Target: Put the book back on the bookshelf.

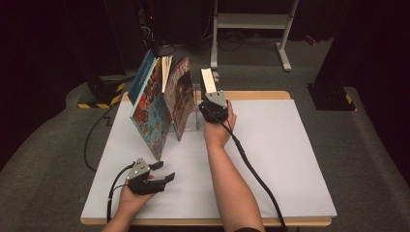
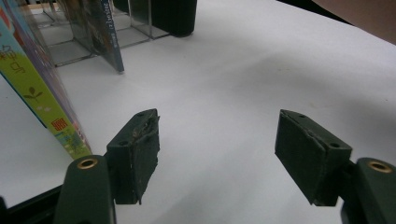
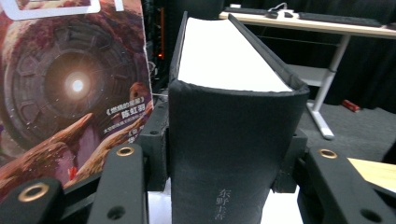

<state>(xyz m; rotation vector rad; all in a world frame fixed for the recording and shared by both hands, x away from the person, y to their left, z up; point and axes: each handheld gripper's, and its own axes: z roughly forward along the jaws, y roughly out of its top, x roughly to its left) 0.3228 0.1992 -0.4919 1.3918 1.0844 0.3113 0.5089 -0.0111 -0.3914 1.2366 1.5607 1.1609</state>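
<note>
**Black book pinched upright at the right end of the row**

The right claw [image 3: 229, 186] grips a thick black book [image 3: 233, 140] by its spine, one jaw against each cover. The spine faces the person and the white page block [image 3: 224, 56] runs away from the claw toward the far edge of the worktop [image 1: 290, 159]. In the high view the book [image 1: 208, 80] stands on end at the far side of the worktop, just right of the clear acrylic stand [image 1: 195, 116] and of the leaning books — the dark space-art cover [image 1: 181, 96] nearest, the colourful picture book [image 1: 152, 113] and the blue one [image 1: 141, 77] further left.

The relation that counts: the book lies straight ahead of the right claw, in line with its reach, and the free slot of the stand is to its left, beside the space-art cover [image 3: 70, 84]. Any seating of the book would probably call for a short sideways shift while keeping it vertical, so it does not knock that tilted neighbour.

The left claw [image 1: 162, 171] rests low at the near-left of the worktop, jaws spread with nothing between them — well away from the row, so the right hand [image 1: 218, 128] is plainly the nearer one.
</note>
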